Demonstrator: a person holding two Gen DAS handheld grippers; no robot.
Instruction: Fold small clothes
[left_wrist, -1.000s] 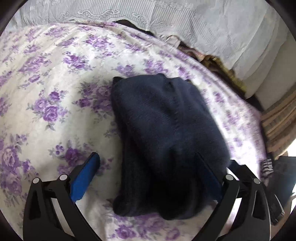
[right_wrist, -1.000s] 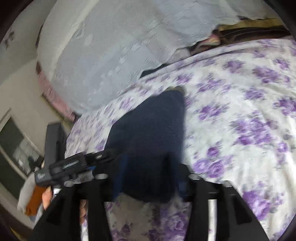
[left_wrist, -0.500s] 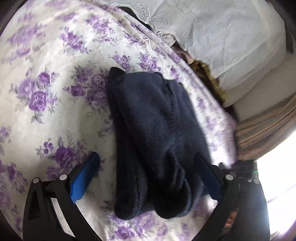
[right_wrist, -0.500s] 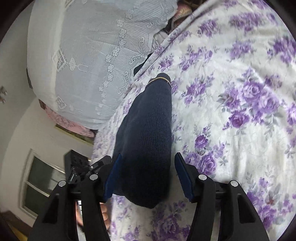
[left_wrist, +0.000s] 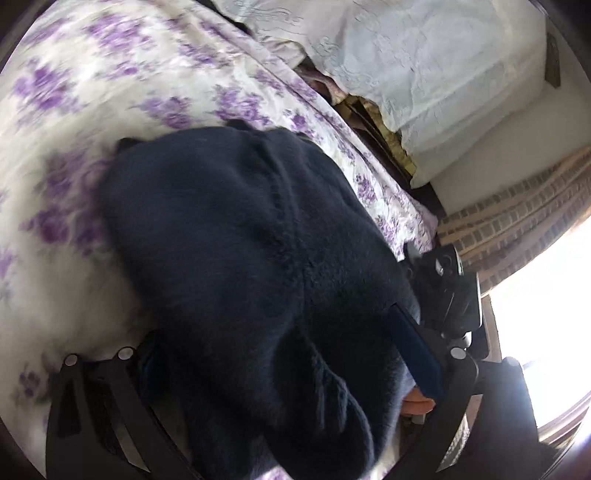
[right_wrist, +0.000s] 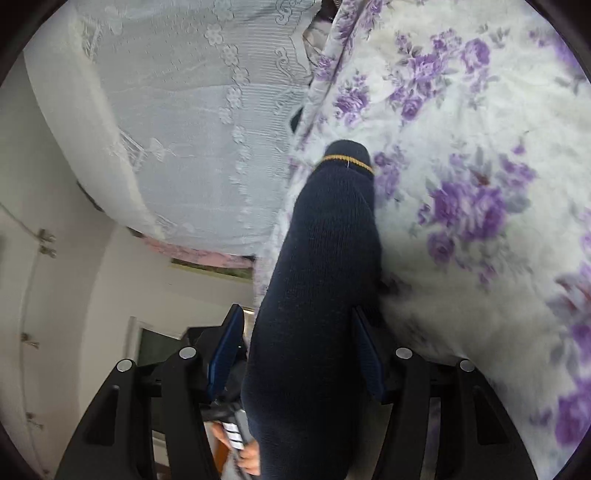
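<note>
A folded dark navy knit garment (left_wrist: 251, 266) lies on the bed with the purple-flowered cover (left_wrist: 74, 92). In the left wrist view it fills the middle and bulges between the fingers of my left gripper (left_wrist: 284, 354), whose jaws stand wide on either side of it. In the right wrist view the same garment (right_wrist: 325, 280), with a thin yellow stripe at its far end, sits between the blue pads of my right gripper (right_wrist: 299, 350), which close in on its sides. The right gripper's body (left_wrist: 450, 295) shows at the right in the left wrist view.
A white lace cloth (right_wrist: 184, 110) covers a large pile beyond the bed edge. Brown striped fabric (left_wrist: 517, 214) and a bright window (left_wrist: 546, 314) lie to the right. A white wall (right_wrist: 55, 295) and a dark doorway show at the left.
Both grippers have moved in closer over the garment, which now fills more of both views. The garment's near end has bunched up between the left gripper's fingers.
</note>
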